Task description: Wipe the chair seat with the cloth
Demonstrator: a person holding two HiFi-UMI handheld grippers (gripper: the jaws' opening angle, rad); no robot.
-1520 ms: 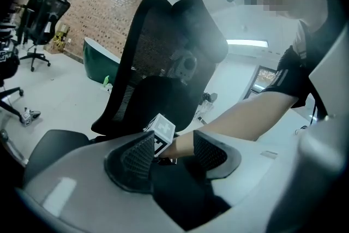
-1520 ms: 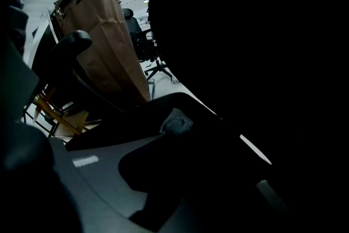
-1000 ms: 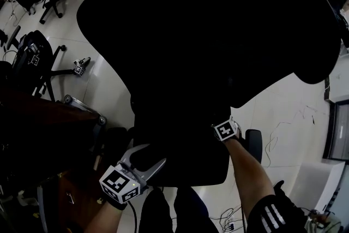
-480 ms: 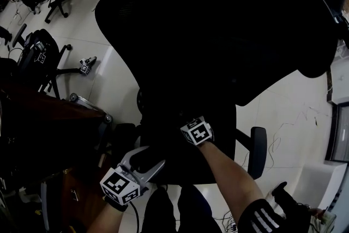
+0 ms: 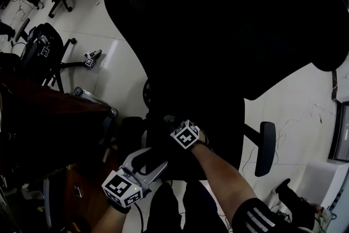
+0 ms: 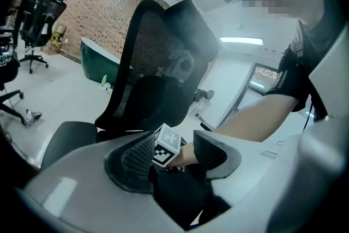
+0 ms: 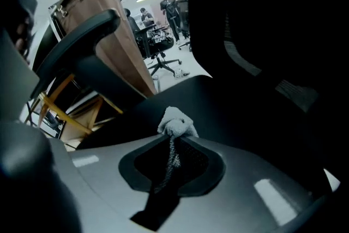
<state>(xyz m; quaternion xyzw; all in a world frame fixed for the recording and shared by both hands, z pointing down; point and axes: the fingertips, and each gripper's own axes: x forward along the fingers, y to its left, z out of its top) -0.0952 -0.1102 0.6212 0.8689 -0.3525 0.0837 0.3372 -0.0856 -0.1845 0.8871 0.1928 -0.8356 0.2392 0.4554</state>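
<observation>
Brick wall [image 6: 101, 11], white tiled floor [image 5: 112, 27]

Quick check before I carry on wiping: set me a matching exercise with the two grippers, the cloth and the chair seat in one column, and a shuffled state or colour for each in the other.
Things:
1. left gripper
2. right gripper
3. cloth
4. chair seat

States:
A. pale grey, bunched at the jaw tips
B. black, lying below the cloth
C. jaws apart, holding nothing
D. jaws closed on fabric

Pairs: 1-C, 2-D, 3-A, 4-B.
</observation>
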